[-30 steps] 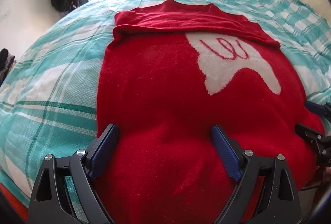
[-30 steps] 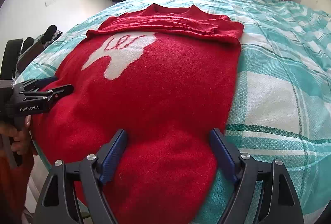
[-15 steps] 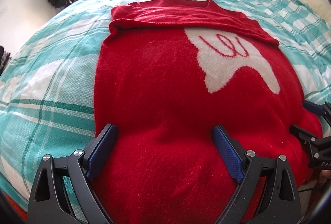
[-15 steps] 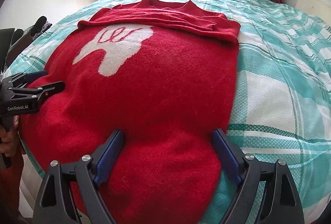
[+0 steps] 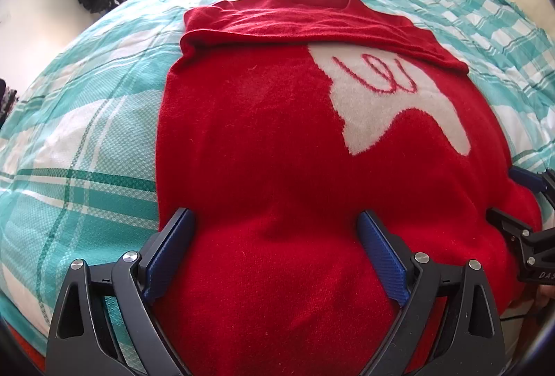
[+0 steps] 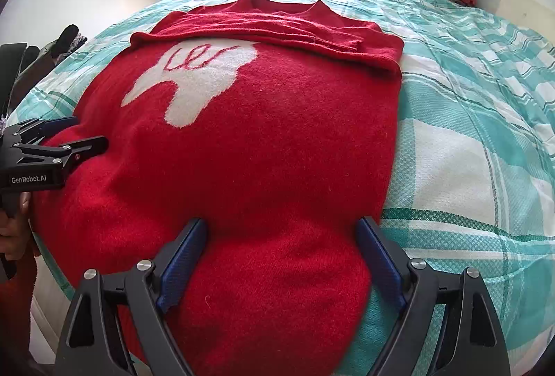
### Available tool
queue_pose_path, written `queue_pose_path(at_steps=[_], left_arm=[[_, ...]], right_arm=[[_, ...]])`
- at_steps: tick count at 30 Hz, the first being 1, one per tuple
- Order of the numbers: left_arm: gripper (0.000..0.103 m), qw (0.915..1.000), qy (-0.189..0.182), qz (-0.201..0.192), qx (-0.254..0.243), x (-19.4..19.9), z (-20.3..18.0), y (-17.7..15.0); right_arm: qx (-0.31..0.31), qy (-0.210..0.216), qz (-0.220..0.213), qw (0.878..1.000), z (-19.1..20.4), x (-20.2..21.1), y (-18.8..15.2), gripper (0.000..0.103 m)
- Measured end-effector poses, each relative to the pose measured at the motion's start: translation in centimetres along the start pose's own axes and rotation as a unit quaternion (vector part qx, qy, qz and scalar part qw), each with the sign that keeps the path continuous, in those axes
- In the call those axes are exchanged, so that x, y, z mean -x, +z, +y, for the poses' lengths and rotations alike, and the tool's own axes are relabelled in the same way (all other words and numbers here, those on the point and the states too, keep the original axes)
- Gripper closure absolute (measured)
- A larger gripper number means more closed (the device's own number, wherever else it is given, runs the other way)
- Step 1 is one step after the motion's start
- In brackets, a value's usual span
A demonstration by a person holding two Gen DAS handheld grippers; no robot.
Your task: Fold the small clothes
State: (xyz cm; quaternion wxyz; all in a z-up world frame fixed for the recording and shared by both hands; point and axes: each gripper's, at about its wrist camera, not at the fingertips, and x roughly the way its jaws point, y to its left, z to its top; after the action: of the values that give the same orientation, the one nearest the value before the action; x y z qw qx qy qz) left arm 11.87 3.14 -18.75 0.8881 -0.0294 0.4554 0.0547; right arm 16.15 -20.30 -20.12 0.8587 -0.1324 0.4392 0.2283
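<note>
While I hover both tools over the near hem, the red sweater (image 5: 263, 147) lies flat on the teal plaid bedspread (image 5: 79, 140), sleeves folded across the chest just below the collar, and its white patch with red squiggle partly covered by them. Fuzzy knit, mostly smooth. My left gripper (image 5: 274, 247) is spread wide, fabric between the pads but not pinched. My right gripper (image 6: 282, 251) is likewise wide apart, nothing clamped.
</note>
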Motion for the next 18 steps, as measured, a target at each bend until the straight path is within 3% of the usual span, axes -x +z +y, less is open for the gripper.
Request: queue_pose_path(at_steps=[18], left_arm=[[0.008,1.0,0.001,0.0,0.0,0.0,-0.1,0.01]], right_arm=[[0.002,-0.001,-0.001,1.0,0.06,0.0,-0.06,0.017]])
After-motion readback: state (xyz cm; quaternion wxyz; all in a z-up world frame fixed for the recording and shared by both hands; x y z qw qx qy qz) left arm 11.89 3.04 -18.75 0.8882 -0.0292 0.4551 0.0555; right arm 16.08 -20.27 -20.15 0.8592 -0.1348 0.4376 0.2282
